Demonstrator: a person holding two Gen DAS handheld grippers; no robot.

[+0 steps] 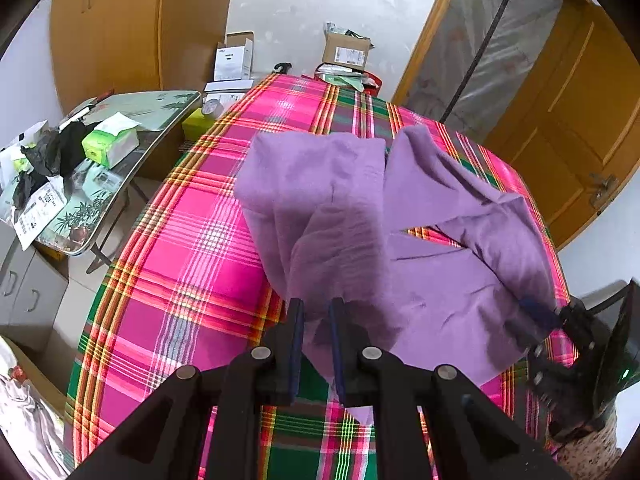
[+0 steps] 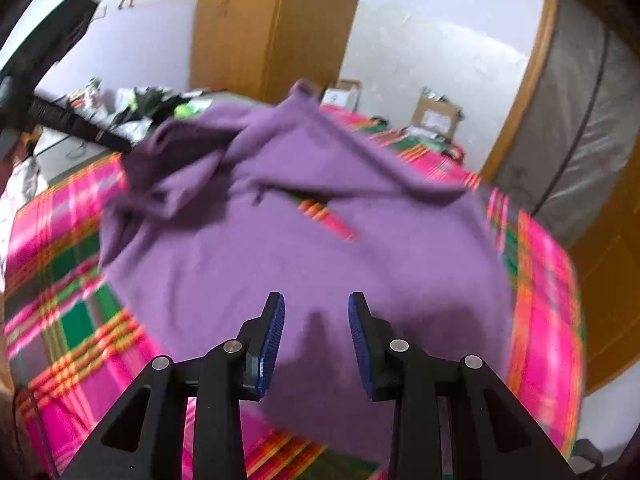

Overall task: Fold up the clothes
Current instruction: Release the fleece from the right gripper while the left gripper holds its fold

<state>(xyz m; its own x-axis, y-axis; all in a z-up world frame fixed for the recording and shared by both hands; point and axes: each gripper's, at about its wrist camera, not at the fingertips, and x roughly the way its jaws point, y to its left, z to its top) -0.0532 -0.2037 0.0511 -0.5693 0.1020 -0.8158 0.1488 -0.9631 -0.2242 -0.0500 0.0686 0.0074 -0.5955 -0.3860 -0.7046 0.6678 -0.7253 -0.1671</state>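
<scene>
A purple garment (image 1: 344,200) lies crumpled on a pink and green plaid cloth (image 1: 192,248), with a slit of plaid showing through its middle. My left gripper (image 1: 316,308) is shut on a bunched fold of it, and the fabric hangs lifted between the fingers. In the right wrist view that gripper (image 2: 116,142) reaches in from the upper left onto the raised corner. My right gripper (image 2: 316,300) hovers open over the near part of the garment (image 2: 312,248) with nothing between its pads. From the left wrist view it (image 1: 556,320) sits at the garment's right edge.
A folding side table (image 1: 120,152) left of the plaid surface holds a tissue pack (image 1: 110,142), black bags and papers. Cardboard boxes (image 1: 346,54) stand at the far end. Wooden doors (image 1: 580,132) close in the right side.
</scene>
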